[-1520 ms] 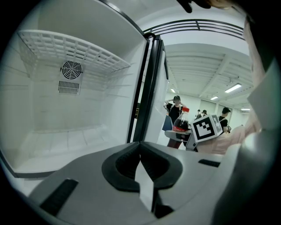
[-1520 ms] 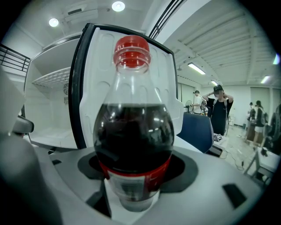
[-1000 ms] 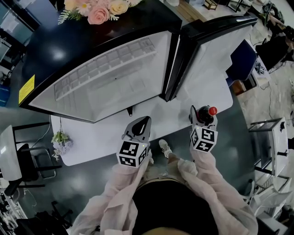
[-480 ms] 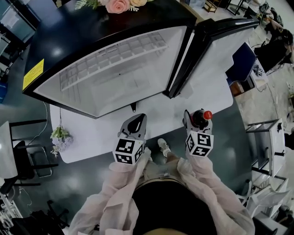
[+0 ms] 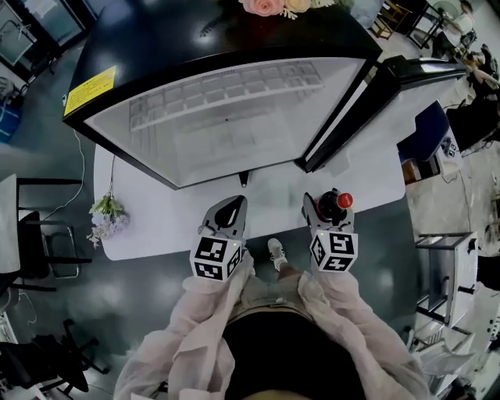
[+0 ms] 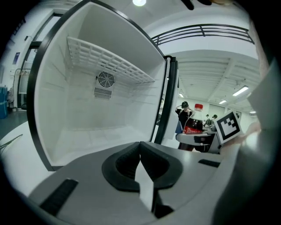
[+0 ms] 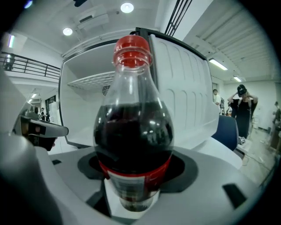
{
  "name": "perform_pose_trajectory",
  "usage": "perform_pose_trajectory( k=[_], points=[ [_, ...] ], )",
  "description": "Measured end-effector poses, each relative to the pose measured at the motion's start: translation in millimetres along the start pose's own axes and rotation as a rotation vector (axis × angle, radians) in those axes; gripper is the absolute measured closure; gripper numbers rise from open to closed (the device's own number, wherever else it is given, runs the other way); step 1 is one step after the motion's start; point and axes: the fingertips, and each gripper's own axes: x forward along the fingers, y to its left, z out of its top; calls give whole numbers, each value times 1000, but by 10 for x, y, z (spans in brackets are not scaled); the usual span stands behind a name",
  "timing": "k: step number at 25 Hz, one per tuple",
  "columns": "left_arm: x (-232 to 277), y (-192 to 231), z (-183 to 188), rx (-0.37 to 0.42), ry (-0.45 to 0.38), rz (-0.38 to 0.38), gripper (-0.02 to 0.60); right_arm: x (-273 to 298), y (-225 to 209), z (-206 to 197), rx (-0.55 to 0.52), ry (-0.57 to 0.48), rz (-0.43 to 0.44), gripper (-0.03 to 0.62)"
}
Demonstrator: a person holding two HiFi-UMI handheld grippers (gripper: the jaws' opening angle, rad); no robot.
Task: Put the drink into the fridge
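The drink is a cola bottle [image 5: 331, 205] with a red cap, dark liquid and a red label. It stands upright in my right gripper [image 5: 324, 201], whose jaws are shut on its lower body [image 7: 131, 132]. The fridge [image 5: 234, 125] stands open just ahead, white and bare inside, with a wire shelf [image 6: 105, 61] near its top. Its door [image 5: 367, 101] is swung out to the right, in front of the bottle. My left gripper [image 5: 230, 205] hovers before the opening, its jaws [image 6: 140, 147] shut on nothing. The bottle [image 6: 193, 123] also shows to its right.
The fridge sits on a white platform [image 5: 156, 226] with a small bunch of flowers [image 5: 105, 219] at its left edge. Pink flowers [image 5: 273, 6] lie on the fridge top. A chair [image 5: 31, 242] stands at left, a metal rack [image 5: 445, 266] at right. A person [image 7: 241, 110] stands far off.
Both grippers have drifted left across the fridge front, the bottle riding along in the right one. The open compartment now fills more of the view ahead.
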Motion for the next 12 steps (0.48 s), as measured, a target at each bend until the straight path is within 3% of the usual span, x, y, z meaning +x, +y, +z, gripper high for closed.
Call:
perform_pose_trajectory(
  k=[12],
  points=[
    [-327, 379, -22, -60, -42, 161, 569, 412, 688, 185, -78, 53, 236, 287]
  ],
)
